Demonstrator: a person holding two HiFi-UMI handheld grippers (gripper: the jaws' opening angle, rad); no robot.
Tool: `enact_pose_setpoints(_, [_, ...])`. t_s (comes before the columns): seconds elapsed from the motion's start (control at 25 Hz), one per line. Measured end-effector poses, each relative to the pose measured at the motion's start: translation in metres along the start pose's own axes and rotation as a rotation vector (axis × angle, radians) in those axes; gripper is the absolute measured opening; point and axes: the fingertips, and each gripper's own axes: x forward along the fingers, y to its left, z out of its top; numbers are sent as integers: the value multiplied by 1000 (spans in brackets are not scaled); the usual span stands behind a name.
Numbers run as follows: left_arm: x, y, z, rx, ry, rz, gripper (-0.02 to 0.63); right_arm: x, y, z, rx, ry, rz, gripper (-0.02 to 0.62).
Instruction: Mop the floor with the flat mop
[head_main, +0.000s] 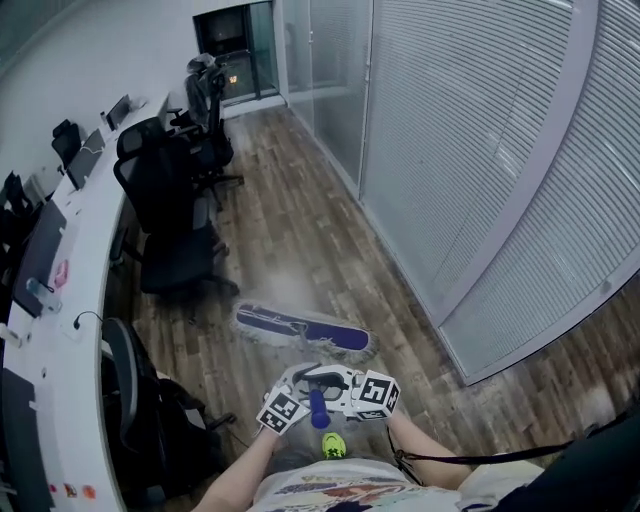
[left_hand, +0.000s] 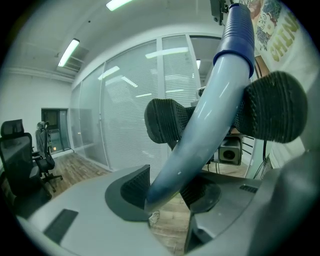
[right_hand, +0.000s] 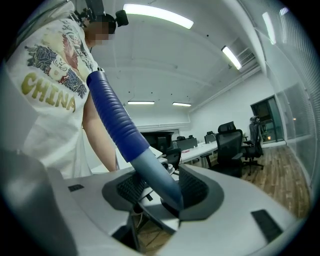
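The flat mop head (head_main: 302, 329), purple with a pale fringe, lies on the wooden floor ahead of me, blurred by motion. Its pole rises toward me and ends in a blue grip (head_main: 319, 408). Both grippers hold the pole close together near my chest. In the left gripper view the pale blue pole (left_hand: 200, 130) runs between the ribbed pads (left_hand: 131, 189), and my left gripper (left_hand: 167, 192) is shut on it. My right gripper (right_hand: 162, 192) is shut on the same pole (right_hand: 150, 172), just below the ribbed blue grip (right_hand: 112, 117).
A long white desk (head_main: 75, 300) with monitors curves along the left. Black office chairs (head_main: 170, 215) stand beside it, the nearest chair (head_main: 140, 400) by my left arm. A glass wall with blinds (head_main: 480, 150) runs along the right. Wooden floor (head_main: 290, 215) stretches toward the far door.
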Motion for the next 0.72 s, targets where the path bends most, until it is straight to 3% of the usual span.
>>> enact_pose_setpoints(0.36, [15,52,9,-4,-7,25,140,12,-48,15,-14,13,34,196])
enact_pose_setpoints(0.72, [49,138,16,-8,-17,16,141,31,-137,31,-12,13,38,196])
